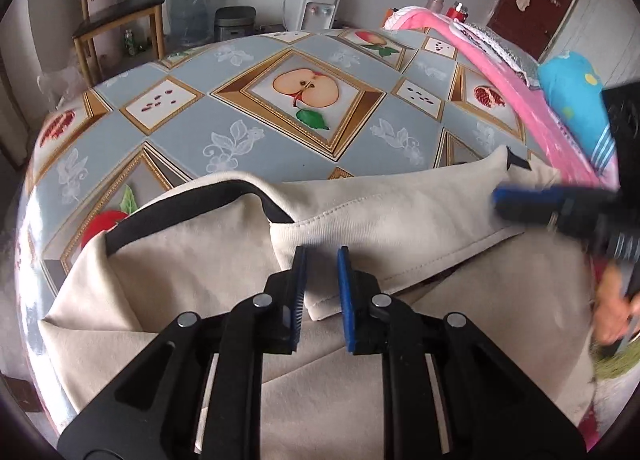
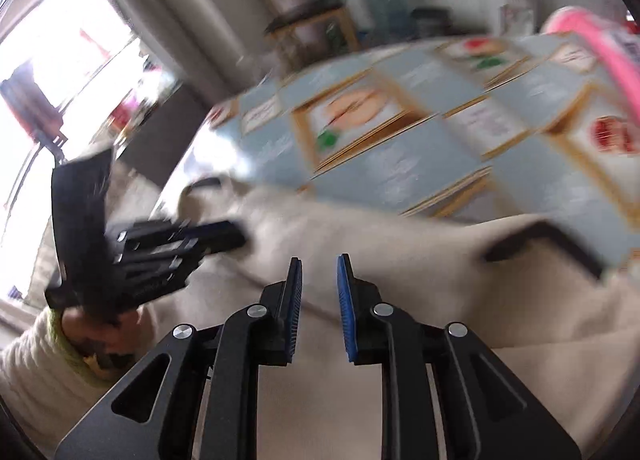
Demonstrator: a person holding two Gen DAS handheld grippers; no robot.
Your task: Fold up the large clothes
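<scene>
The left gripper (image 1: 322,260) is open a little, with a fold of the cream shirt (image 1: 380,220) between its fingers. The right gripper (image 2: 319,266) is open a little and holds nothing.

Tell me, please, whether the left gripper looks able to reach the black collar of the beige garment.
Probably yes: the black collar lies exposed up-left of the left gripper, with only flat beige garment between.
</scene>
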